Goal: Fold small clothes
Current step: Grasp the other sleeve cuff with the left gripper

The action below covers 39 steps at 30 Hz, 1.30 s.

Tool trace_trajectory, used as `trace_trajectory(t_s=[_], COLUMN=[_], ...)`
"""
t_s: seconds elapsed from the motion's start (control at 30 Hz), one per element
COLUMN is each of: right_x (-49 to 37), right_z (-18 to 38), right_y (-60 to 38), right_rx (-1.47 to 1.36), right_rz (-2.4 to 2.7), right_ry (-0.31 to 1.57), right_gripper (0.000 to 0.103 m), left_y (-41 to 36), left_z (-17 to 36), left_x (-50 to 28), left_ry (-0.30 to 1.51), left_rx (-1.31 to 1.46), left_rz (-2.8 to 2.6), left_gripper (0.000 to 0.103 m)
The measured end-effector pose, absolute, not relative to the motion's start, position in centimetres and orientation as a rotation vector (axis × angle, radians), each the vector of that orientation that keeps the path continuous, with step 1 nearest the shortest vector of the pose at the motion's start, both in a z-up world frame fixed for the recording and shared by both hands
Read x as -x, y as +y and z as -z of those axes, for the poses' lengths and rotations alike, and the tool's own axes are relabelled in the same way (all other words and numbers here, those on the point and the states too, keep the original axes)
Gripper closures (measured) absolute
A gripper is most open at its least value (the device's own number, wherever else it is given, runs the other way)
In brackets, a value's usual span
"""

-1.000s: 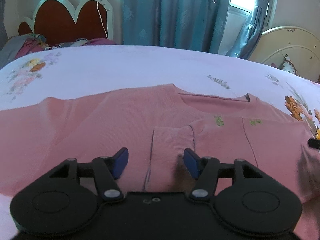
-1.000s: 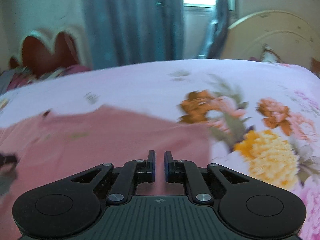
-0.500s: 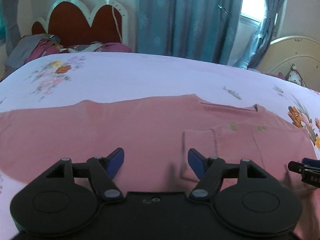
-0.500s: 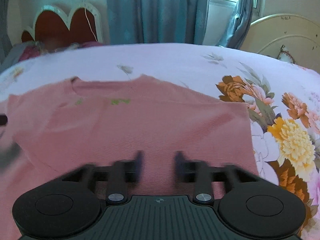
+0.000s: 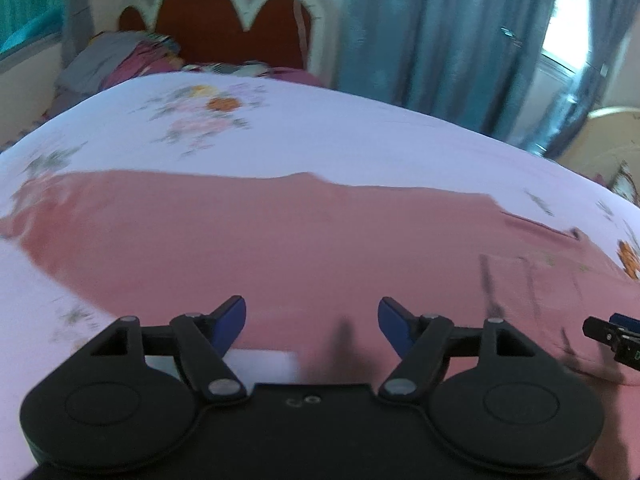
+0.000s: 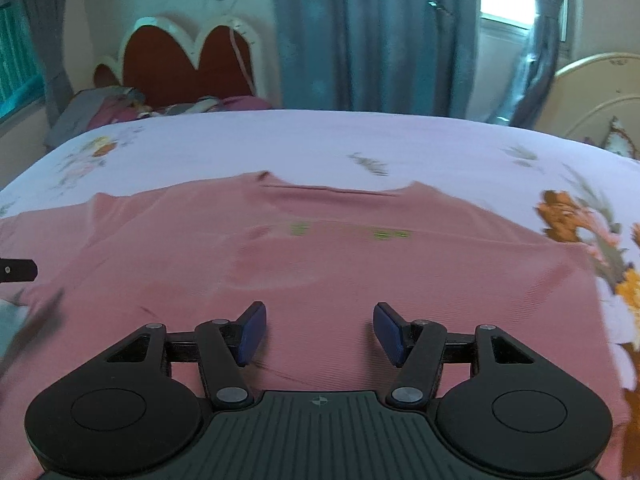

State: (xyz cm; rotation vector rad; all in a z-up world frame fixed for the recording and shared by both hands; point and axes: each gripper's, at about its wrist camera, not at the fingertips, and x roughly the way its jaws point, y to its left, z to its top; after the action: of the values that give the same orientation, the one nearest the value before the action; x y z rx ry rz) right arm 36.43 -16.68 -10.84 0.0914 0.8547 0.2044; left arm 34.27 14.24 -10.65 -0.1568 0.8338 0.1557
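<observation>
Blue-padded left claw (image 5: 312,322) spread wide, low over pink top (image 5: 280,240), gripping nothing. Right claw (image 6: 319,332) likewise spread, empty, above top's body (image 6: 340,276). Top lies flat on floral bed sheet (image 6: 320,140), one sleeve seemingly folded inward, blur hampers. Beyond: scalloped headboard (image 6: 180,64), blue curtains (image 6: 360,32).

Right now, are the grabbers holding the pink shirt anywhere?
No, nothing is held. The left gripper and the right gripper both have jaws wide apart, with the shirt lying flat on the bed below them.
</observation>
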Motion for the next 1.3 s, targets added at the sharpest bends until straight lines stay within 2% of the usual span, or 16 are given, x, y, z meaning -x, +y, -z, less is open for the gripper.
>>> trace_trajectory(t_s=[0.37, 0.73, 0.9, 1.07, 1.3], right_x=[-38.2, -39.3, -39.6, -39.9, -39.8], right_z=[11.1, 12.2, 13.0, 13.4, 12.8], right_y=[-10.6, -9.4, -9.5, -9.3, -10.3], right_rx=[-0.065, -0.046, -0.049, -0.046, -0.087], right_rz=[-0.275, -0.243, -0.226, -0.213, -0.208], right_ry=[0.863, 0.897, 0.926, 0.929, 0.907], right_gripper=[0.043, 0.043, 0.043, 0.043, 0.043], left_y=[27.4, 38.0, 39.8, 41.0, 37.7], left_z=[12.2, 13.6, 14.2, 14.6, 12.1], left_x=[-31.6, -33.6, -34.5, -34.4, -34.8], left_ry=[0.856, 0.743, 0.676, 0.646, 0.583], left_rx=[0.388, 0.632, 0.702, 0.726, 0.618], left_rz=[-0.401, -0.540, -0.562, -0.578, -0.482], left_gripper=[0.031, 0.034, 0.054, 0.094, 0.096])
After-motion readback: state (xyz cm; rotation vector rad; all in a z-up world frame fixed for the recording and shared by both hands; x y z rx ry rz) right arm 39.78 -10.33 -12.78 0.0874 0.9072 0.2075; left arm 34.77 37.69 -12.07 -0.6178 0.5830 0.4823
